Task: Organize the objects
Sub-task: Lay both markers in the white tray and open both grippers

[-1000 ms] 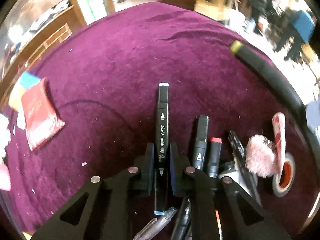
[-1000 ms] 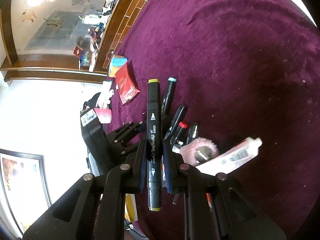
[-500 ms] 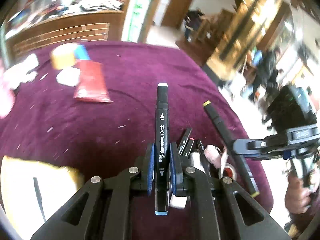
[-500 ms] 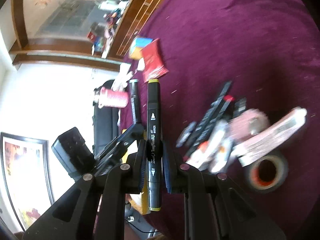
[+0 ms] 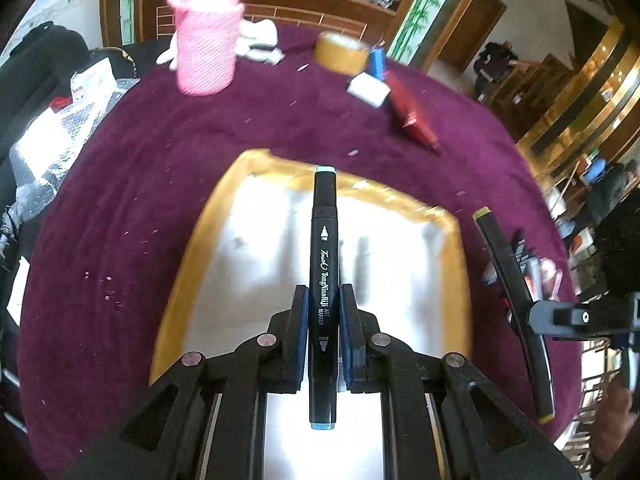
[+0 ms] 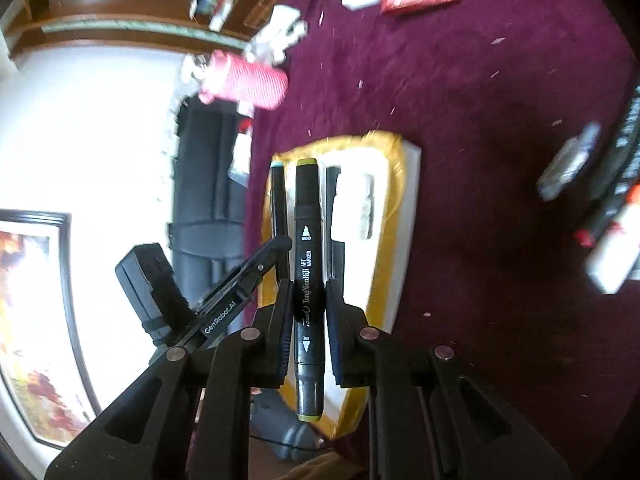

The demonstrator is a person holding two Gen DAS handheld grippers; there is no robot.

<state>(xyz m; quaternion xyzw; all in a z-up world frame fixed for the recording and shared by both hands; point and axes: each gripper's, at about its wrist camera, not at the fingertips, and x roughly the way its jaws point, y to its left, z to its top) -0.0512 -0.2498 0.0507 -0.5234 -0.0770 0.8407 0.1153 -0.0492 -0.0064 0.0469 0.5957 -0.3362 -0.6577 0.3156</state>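
- Black pads of the left gripper (image 5: 323, 332) are clamped on a black art marker with pale blue caps (image 5: 323, 280), gripped near its lower third, so most of its length sticks out in front.
- Right gripper (image 6: 307, 332) is likewise closed on a black marker with olive-green caps (image 6: 307, 264), held closer to mid-length.
- Both markers hang above a white tray with a yellow-gold rim (image 5: 448, 216), which lies near the viewer on the purple cloth (image 5: 120, 208).
- Risk, as I judge it: the two markers sit close side by side over the tray, so their tips or the grippers could knock together; the long overhang on the left one could let it pivot in the pads.
- Risk: letting go from up here could make a marker bounce or roll out over the shallow rim.
- Count: two grippers, two held markers, one tray.
- Farther off: one pink knitted holder (image 5: 206, 40) and one roll of tan tape (image 5: 340, 54); one red packet (image 5: 412, 116) at far right.
- Loose pens (image 6: 600, 200) at the right edge are too blurred to count.
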